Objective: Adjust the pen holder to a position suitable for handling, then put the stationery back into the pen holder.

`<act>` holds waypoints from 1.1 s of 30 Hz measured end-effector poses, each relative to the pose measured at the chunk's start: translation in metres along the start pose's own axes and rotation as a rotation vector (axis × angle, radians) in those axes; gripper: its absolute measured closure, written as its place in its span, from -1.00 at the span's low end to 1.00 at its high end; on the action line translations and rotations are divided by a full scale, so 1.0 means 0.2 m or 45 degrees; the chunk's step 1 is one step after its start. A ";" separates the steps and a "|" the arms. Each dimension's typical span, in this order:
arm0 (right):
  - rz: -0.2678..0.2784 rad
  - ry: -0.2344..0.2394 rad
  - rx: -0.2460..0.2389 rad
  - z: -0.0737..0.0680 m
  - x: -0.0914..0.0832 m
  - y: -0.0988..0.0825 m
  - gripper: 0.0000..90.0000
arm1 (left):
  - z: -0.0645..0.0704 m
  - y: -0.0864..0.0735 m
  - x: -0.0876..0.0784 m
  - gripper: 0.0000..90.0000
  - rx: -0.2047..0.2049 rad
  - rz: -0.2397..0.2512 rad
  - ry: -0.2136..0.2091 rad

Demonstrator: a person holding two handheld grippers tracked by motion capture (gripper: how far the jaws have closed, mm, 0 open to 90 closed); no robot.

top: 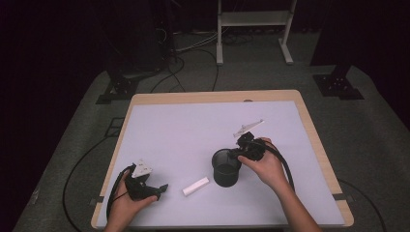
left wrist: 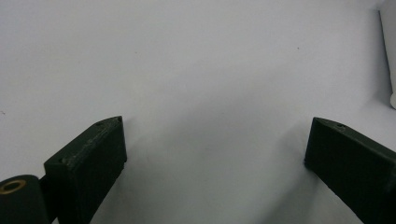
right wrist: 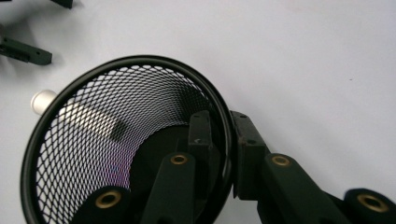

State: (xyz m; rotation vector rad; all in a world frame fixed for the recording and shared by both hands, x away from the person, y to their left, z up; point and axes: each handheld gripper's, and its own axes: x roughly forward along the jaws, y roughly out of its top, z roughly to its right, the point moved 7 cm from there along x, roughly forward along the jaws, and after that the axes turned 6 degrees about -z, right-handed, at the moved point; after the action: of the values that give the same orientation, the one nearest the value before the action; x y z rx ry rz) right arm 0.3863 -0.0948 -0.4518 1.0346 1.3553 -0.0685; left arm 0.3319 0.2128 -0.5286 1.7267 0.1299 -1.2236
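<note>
The right gripper (right wrist: 220, 140) clamps the rim of the upright mesh cup (top: 226, 167), which looks empty inside. The left gripper (left wrist: 215, 144) rests wide open near the white tube (top: 196, 186)

The right tongs (right wrist: 218, 135) grip the rim of a black mesh cup (right wrist: 93, 140), one jaw inside the wall and the other outside, both closed against it. The cup stands on the white table (right wrist: 303, 56). A white cylinder (right wrist: 43, 100) lies just beyond its far side, partly seen through the mesh. The other tongs (right wrist: 25, 51) show at the upper left corner.
</note>
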 end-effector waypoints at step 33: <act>0.256 -0.101 0.119 0.12 -0.32 -0.17 -0.31 | 0.00 0.00 0.00 -0.90 0.003 0.003 0.002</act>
State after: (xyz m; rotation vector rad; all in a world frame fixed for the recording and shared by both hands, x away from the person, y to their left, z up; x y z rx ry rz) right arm 0.3672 -0.1625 -0.4224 1.2298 1.1799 -0.0227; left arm 0.3320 0.2128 -0.5286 1.7295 0.1276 -1.2216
